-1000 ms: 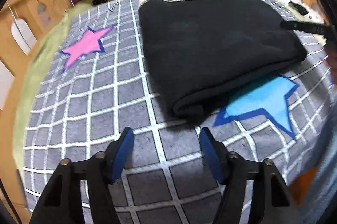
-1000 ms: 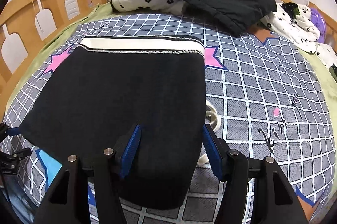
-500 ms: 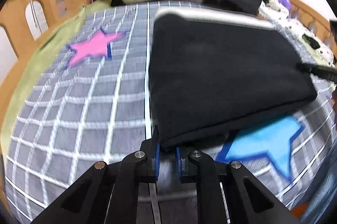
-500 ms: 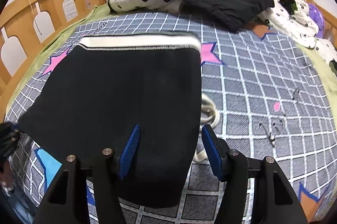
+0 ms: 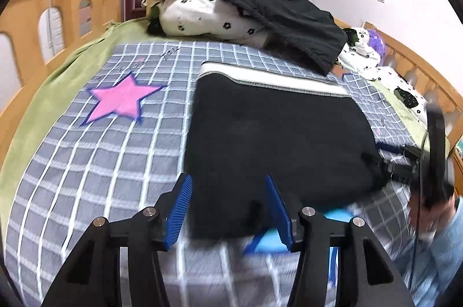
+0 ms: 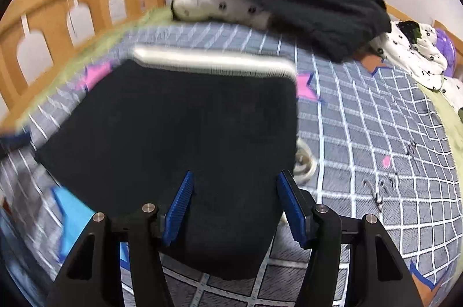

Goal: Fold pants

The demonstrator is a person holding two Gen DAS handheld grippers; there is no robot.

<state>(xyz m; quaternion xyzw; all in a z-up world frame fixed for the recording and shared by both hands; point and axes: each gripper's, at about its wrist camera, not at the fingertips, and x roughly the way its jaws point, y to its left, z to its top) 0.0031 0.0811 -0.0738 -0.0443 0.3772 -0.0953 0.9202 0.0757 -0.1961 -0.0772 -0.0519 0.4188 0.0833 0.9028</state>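
Note:
The black pants (image 5: 275, 139) lie folded flat on the bed, with a white waistband (image 5: 277, 80) at the far edge. My left gripper (image 5: 228, 208) is open and empty over the near left corner of the pants. In the right wrist view the pants (image 6: 185, 139) fill the middle. My right gripper (image 6: 234, 208) is open and empty above their near right corner. A white drawstring (image 6: 303, 162) pokes out at the right side. The right gripper also shows in the left wrist view (image 5: 405, 159) at the pants' right corner.
The bed has a grey checked cover (image 5: 86, 151) with pink (image 5: 121, 101) and blue stars. A pillow pile with a black garment (image 5: 283, 15) lies at the head. Wooden rails (image 6: 58, 18) run along both sides. More clothes (image 6: 416, 52) lie at the far right.
My left gripper was shut at the pants' near left edge half a second ago and is now open. Both cameras have tilted up and moved a little; the right gripper stays open.

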